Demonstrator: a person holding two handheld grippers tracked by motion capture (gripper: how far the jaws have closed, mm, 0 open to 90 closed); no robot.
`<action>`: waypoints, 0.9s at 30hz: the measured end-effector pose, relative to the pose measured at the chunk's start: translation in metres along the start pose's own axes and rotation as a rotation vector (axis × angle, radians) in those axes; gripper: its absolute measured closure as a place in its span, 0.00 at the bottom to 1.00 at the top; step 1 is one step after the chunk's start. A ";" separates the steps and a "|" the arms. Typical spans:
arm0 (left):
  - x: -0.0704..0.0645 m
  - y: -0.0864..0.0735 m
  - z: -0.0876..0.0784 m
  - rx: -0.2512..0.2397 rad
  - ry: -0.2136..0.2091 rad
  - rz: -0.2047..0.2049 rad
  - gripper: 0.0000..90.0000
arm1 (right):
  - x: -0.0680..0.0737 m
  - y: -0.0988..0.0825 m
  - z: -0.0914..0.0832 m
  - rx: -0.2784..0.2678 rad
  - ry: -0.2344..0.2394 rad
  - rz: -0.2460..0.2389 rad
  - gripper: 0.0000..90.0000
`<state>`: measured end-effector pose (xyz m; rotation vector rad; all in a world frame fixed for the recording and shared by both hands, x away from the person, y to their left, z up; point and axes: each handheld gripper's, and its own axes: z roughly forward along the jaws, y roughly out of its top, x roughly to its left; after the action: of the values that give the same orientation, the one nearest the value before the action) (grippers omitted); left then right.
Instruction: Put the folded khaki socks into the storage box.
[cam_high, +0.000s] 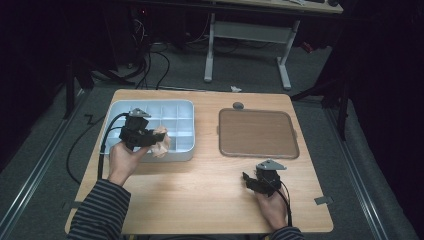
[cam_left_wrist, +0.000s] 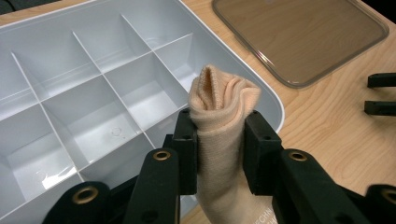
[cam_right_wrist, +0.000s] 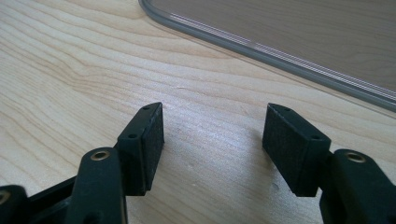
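High view: overhead, facing forward and down across the table (cam_high: 200, 190). Left gripper view: close behind its jaws, facing the divided tray (cam_left_wrist: 93, 93). Right gripper view: low over tabletop. All three share the brown lid (cam_high: 257, 132) (cam_left_wrist: 299, 37) (cam_right_wrist: 289, 28).

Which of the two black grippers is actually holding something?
The left gripper, over the white divided tray: it pinches a peach sock. The right gripper stands open over bare table.

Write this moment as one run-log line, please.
left fingers: shut on sock | over divided tray | right fingers: open, beside lid
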<state>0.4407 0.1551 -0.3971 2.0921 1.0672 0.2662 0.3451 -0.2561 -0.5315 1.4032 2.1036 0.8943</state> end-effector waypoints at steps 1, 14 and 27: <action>0.002 0.000 0.000 0.001 0.004 -0.001 0.78 | 0.000 0.000 0.000 -0.001 0.000 -0.001 0.43; 0.022 -0.001 0.005 0.002 0.016 -0.031 0.78 | 0.000 0.000 0.000 -0.001 0.000 -0.001 0.43; 0.040 -0.006 0.019 0.031 0.033 -0.052 0.78 | 0.000 0.000 0.000 -0.001 0.000 -0.002 0.43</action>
<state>0.4712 0.1775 -0.4199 2.0901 1.1508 0.2614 0.3450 -0.2561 -0.5315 1.3998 2.1042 0.8942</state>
